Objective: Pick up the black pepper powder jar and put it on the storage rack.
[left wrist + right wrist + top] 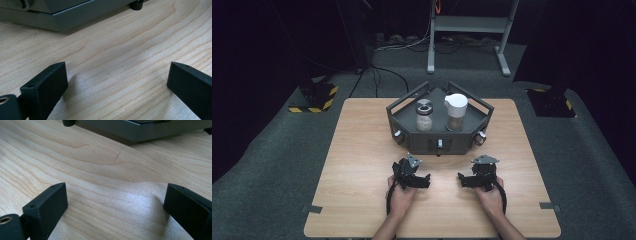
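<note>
A light wooden table [362, 150] carries one dark grey angular tray [412, 131] with raised rail handles, set toward the far middle of the table. Two containers stand upright inside the tray: a clear glass jar with a round metal lid [424, 116] on the left side, holding something pale, and a clear jar with a white spouted cap [456, 112] on the right side, holding something brownish. They stand near each other but apart.

On the near side of the tray, two hands rest on the table, each holding one black gripper. The left gripper [426, 180] lies in front of the tray's left half, its jaws turned inward toward the other hand. The right gripper [462, 181] lies in front of the tray's right half, jaws likewise turned inward. The two are near each other, with bare wood between them, and both are clear of the tray.

In the left gripper view, the left gripper [117, 82] has its jaws spread wide with only wood grain between them; the tray's grey base wall [62, 21] and one small black foot [137, 5] lie ahead. In the right gripper view, the right gripper [116, 202] also stands wide apart over bare wood, nothing between the jaws.

The tray's front wall stands between both grippers and the two jars. Beyond the table, on grey carpet, are one grey metal stand [472, 25] and two black blocks edged with yellow-black stripes [314, 97].
</note>
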The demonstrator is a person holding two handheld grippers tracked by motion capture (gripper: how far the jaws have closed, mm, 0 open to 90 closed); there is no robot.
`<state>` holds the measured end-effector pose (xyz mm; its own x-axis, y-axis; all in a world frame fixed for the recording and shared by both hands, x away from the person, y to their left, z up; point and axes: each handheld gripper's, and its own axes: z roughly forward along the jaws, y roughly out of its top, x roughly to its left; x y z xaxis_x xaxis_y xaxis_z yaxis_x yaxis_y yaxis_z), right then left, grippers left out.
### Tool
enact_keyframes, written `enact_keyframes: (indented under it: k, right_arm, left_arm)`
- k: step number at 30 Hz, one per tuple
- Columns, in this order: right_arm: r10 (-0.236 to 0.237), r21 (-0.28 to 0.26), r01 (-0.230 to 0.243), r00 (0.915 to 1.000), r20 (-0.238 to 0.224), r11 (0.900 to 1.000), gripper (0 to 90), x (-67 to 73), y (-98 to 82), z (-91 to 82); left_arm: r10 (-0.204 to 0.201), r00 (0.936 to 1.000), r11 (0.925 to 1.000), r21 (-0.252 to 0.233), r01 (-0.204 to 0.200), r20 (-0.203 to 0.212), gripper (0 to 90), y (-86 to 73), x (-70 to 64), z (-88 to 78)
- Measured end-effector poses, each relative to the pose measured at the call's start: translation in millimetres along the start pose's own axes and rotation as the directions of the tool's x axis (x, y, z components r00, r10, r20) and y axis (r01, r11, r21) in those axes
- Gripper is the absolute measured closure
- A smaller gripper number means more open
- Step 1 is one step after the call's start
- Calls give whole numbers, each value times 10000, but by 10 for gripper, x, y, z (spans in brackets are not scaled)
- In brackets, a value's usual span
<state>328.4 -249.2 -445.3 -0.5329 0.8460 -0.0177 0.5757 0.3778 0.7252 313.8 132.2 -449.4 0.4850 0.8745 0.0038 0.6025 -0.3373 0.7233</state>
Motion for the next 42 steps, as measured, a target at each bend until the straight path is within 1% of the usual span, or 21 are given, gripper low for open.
enact_keyframes:
  k: [34,42]
  right_arm:
    - [72,-19,-72,9999,77,10000,50,21,-11,-6]
    - [74,-19,-74,9999,75,10000,50,21,-10,-6]
  left_arm:
    - [-3,10000,10000,12,3,26,31,4,5,3]
    - [63,10000,10000,15,-63,67,29,5,8,4]
